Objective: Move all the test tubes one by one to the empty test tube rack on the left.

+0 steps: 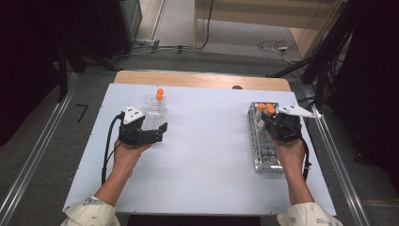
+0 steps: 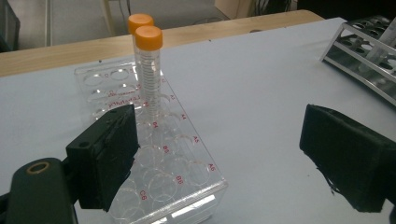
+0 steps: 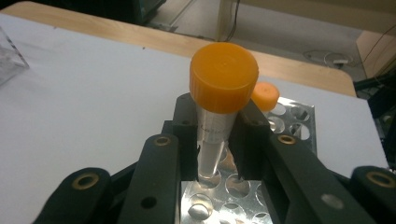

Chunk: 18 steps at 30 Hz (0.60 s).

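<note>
- Clamped between the right gripper (image 3: 217,140) jaws: an orange-capped tube (image 3: 219,107), gripped on its clear body just below the cap.
- Standing near upright, long axis vertical, cap up, tapered tip down, hanging just above a hole of the metal rack (image 3: 299,126) below the jaws.
- Cannot tell whether the tip has cleared the hole rim or sits a little inside it.
- Beyond the jaws, a second orange cap (image 3: 265,95) poking up from the same rack.
- Risk: a tilt of the hand now, and the tip catches the hole rim, dragging the rack across the bench (image 1: 211,155) or levering the tube in the jaws.
- Risk: smooth, narrow body; a slackened squeeze could let it slide down and drop.
- Over on the other side, left gripper (image 2: 224,154) jaws spread wide, nothing between them.
- Clear plastic rack (image 2: 187,163) lying partly between and below those jaws, near corner close to the left jaw.
- Two capped tubes (image 2: 148,70) upright at its far end, ahead of the jaws; a careless sweep could knock them or shove the light rack.
</note>
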### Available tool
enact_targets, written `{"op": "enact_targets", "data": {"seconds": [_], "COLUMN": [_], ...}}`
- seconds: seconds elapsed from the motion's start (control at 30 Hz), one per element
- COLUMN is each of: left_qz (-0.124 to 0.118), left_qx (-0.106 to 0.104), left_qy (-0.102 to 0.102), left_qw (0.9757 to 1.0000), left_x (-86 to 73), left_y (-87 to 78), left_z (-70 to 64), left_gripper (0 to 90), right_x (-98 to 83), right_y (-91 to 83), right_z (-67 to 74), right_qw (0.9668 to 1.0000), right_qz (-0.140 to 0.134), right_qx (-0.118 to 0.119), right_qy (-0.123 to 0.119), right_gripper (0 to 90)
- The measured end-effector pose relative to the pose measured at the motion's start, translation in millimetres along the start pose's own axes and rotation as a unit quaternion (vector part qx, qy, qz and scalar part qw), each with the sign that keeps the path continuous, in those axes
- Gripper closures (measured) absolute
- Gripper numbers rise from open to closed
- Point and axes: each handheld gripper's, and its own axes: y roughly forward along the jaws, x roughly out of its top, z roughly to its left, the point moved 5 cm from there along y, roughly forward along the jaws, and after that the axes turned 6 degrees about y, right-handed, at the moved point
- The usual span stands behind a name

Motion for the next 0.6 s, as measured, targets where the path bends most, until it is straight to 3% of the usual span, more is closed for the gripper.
{"op": "enact_targets", "data": {"seconds": [0.27, 0.6], "left_qz": [-0.01, -0.016], "left_qx": [-0.012, -0.03], "left_qy": [0.009, 0.017], "left_qw": [0.9998, 0.9993], "left_x": [4.8, 8.3], "left_y": [-2.7, -5.0], "left_z": [-11.0, -23.9], "left_gripper": [12.6, 12.6], "right_x": [11.0, -5.9], "right_y": [-20.4, -4.9], "right_z": [14.6, 61.2], "right_qw": [0.9989, 0.9928], "right_qz": [-0.026, 0.001], "right_qx": [0.039, 0.115], "right_qy": [-0.005, -0.034], "right_gripper": [71.7, 71.8]}}
